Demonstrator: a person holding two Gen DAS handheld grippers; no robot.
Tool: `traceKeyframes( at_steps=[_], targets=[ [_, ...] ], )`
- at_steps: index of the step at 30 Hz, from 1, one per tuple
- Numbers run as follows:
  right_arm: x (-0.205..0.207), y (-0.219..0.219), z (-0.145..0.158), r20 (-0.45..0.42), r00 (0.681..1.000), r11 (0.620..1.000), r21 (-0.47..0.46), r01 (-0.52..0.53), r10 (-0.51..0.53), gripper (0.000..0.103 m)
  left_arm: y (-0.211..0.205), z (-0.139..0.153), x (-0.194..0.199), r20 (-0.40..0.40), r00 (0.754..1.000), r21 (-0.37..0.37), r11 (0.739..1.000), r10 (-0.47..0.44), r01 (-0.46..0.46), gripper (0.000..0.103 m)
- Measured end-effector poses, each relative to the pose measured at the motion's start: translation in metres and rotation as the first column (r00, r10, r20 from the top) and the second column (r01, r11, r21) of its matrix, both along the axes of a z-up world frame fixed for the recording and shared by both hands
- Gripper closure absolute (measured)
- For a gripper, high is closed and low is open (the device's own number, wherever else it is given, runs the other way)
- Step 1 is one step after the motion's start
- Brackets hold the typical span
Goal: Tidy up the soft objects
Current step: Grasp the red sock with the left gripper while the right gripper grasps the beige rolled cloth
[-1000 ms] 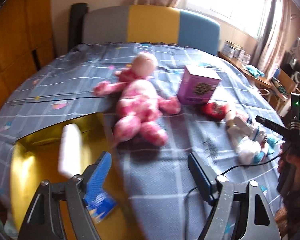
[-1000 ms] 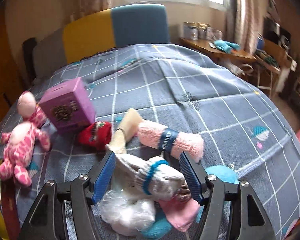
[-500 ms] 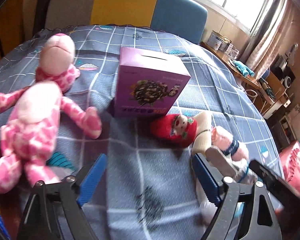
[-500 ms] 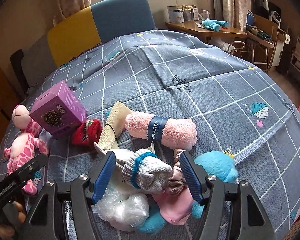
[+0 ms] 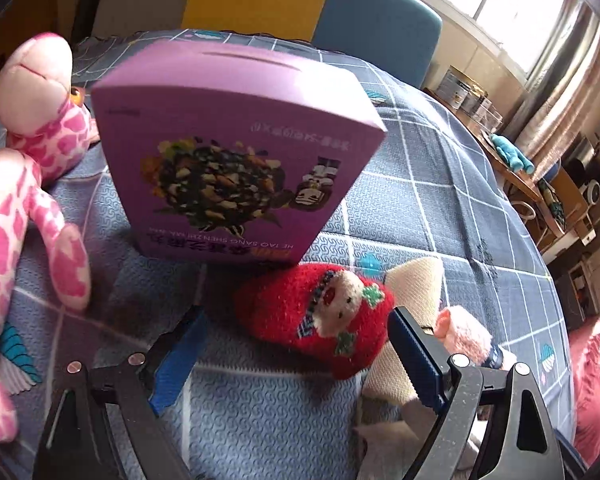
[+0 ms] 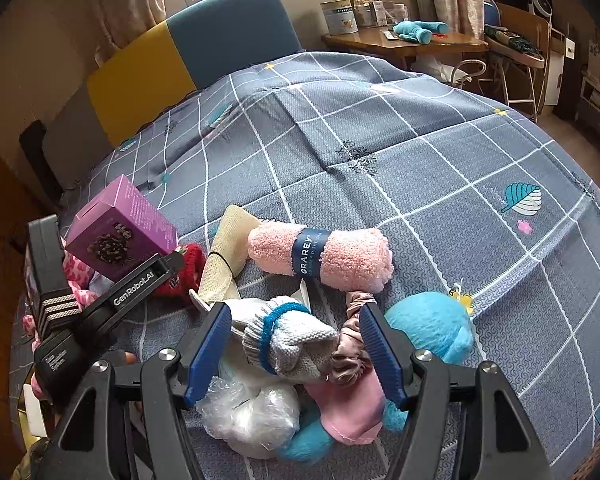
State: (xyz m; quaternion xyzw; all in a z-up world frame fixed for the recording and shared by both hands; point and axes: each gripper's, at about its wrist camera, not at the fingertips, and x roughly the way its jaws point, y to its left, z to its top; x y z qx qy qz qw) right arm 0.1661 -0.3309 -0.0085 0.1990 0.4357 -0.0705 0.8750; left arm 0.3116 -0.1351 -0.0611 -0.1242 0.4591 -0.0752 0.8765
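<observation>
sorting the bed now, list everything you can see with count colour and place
giraffe plush: 1, pink and white, left of box
box: 1, purple, on bedspread
knitted toy: 1, red, before box, between open left jaws
rolled towel: 1, pink, mid bed
knit glove: 1, grey-white, blue cuff, between right jaws
plush: 1, blue, right of pile
plastic bag: 1, clear, pile front
left gripper: 1, black, blue pads
right gripper: 1, black, blue pads
</observation>
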Motion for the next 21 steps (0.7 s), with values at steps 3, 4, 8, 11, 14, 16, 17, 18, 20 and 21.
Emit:
traceKeyframes(
  at_steps=[3, 4, 8, 11, 14, 16, 17, 18, 20, 21],
  targets=[
    [0.000, 0.001, -0.001, -0.003, 1.000, 1.000, 0.003, -0.004, 0.004, 0.035, -0.002, -0.006, 0.005, 0.002, 1.000, -0.021, 1.000, -0.020, 0.020, 0.046],
    [0.000, 0.001, -0.001, -0.004, 1.000, 1.000, 0.005, -0.003, 0.003, 0.035, -0.002, -0.009, 0.005, -0.002, 0.999, -0.031, 0.999, -0.034, 0.034, 0.057],
    [-0.001, 0.000, 0.001, 0.006, 1.000, 1.000, 0.005, -0.001, 0.001, 0.035, 0.001, -0.003, -0.008, 0.021, 0.996, -0.045, 0.996, -0.081, 0.082, 0.089],
    [-0.002, 0.000, 0.003, 0.018, 1.000, 1.000, -0.003, 0.002, -0.002, 0.035, 0.009, 0.007, -0.025, 0.047, 0.990, -0.021, 0.991, -0.131, 0.133, 0.089],
    [-0.002, 0.002, 0.003, 0.020, 1.000, 1.000, -0.012, -0.003, 0.003, 0.036, 0.025, 0.014, -0.043, 0.042, 0.987, -0.024, 0.987, -0.158, 0.159, 0.090],
    [-0.002, 0.003, 0.004, 0.028, 1.000, 1.000, -0.018, -0.009, 0.010, 0.035, 0.041, 0.019, -0.062, 0.038, 0.987, -0.032, 0.987, -0.157, 0.159, 0.090],
    [-0.003, 0.004, 0.004, 0.034, 0.999, 1.000, -0.017, -0.016, 0.016, 0.036, 0.050, 0.021, -0.070, 0.032, 0.987, -0.035, 0.987, -0.155, 0.156, 0.090],
    [-0.003, 0.005, 0.005, 0.039, 0.999, 1.000, -0.015, -0.025, 0.025, 0.036, 0.058, 0.022, -0.078, 0.029, 0.988, -0.028, 0.988, -0.153, 0.154, 0.090],
    [-0.002, 0.009, 0.005, 0.047, 0.998, 0.999, -0.001, -0.051, 0.051, 0.036, 0.074, 0.024, -0.097, 0.022, 0.988, -0.005, 0.988, -0.154, 0.154, 0.090],
    [-0.001, 0.011, 0.005, 0.054, 0.997, 0.998, 0.009, -0.065, 0.064, 0.036, 0.082, 0.025, -0.108, 0.024, 0.988, 0.013, 0.988, -0.155, 0.155, 0.090]
  ],
)
